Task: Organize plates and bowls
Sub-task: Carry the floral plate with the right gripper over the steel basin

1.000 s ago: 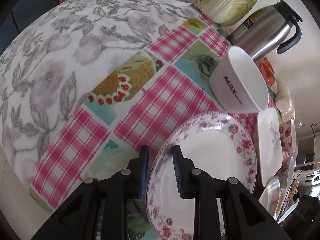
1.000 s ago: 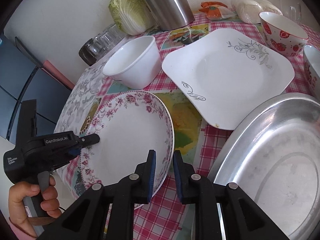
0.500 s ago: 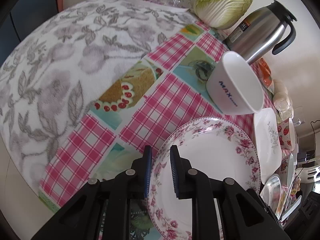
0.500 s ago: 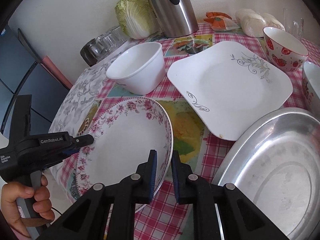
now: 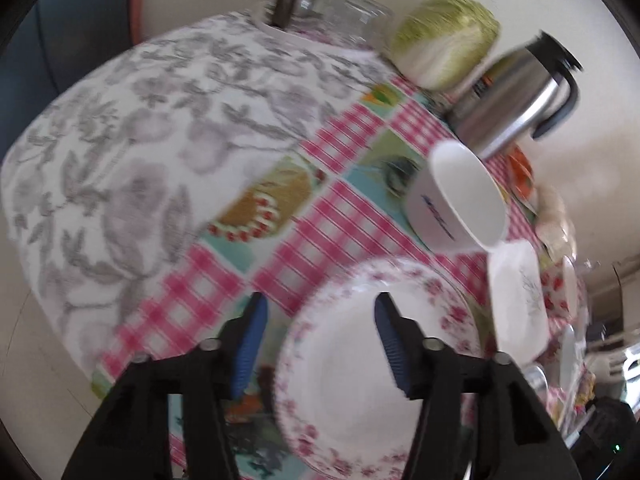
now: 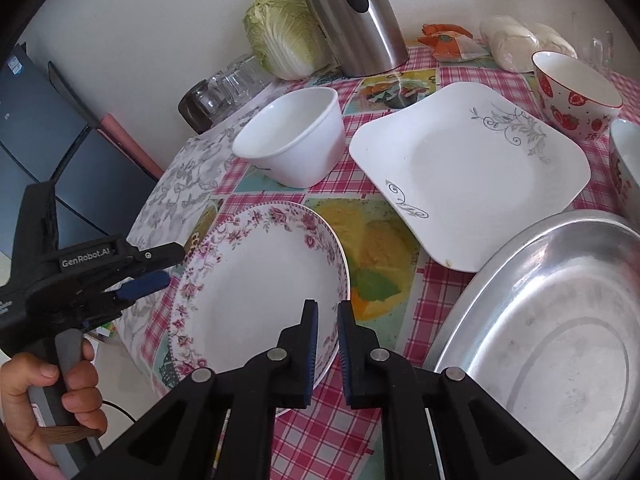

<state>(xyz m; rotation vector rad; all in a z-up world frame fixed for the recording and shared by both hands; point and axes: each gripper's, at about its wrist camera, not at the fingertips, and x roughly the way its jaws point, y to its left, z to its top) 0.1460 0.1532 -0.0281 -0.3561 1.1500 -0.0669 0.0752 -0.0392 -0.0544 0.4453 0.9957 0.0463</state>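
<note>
Right wrist: right gripper [image 6: 328, 320] clamps floral plate [image 6: 256, 280] rim; left gripper [image 5: 318, 340] spread wide.

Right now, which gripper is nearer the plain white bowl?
Left. The left gripper is open over the floral plate's far edge, closer to the white bowl. The right gripper clamps the plate's near rim.

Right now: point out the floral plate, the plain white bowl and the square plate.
floral plate [image 6: 256, 280], right wrist view, bare white centre.
plain white bowl [image 6: 304, 152], right wrist view, outer side wall.
square plate [image 6: 472, 172], right wrist view, centre of its well.
</note>
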